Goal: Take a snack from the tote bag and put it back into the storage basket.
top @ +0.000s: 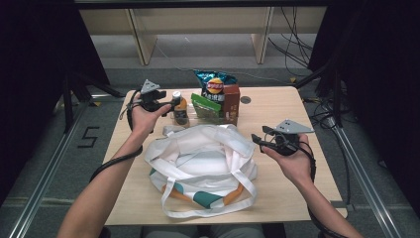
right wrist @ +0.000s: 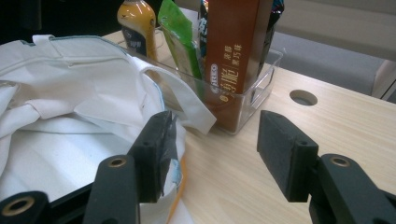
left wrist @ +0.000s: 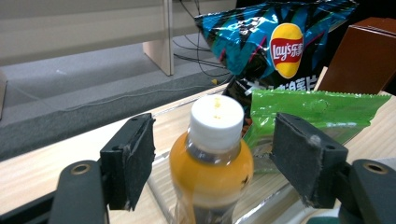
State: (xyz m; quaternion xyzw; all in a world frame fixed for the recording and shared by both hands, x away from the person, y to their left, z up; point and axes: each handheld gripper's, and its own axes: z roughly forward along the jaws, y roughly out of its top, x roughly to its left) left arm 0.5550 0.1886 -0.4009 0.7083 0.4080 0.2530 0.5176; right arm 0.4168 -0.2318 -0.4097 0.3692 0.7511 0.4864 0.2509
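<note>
Between the two black pads of the left gripper (left wrist: 212, 161) stands the orange drink bottle (left wrist: 212, 163), upright, its white cap (left wrist: 217, 116) level with the pads and its long axis running straight up from the clear tray (right wrist: 252, 93) that holds it. Those pads sit wide, with a visible gap on each side of the bottle's shoulder, so nothing is pressed or held; the bottle lies straight ahead of the fingers and centred in the opening. From the high view the left gripper (top: 166, 104) points level across the far left of the table (top: 277, 193) toward the bottle (top: 180, 110), which is at the left end of the tray, beside the green packet (top: 205, 105), the chip bag (top: 214, 85) and the brown carton (top: 231, 101). This hand is plainly the nearer one. The right gripper (top: 257, 140) hovers well apart from the tray, by the right edge of the white tote bag (top: 200, 163), its jaws moderately apart with the bag's rim cloth (right wrist: 175, 140) just beside one pad and nothing clamped. As I judge it, a squeeze straight inward would meet the bottle just below its cap, across its upright axis, and the lift would have to go straight up to clear the tray wall.
</note>
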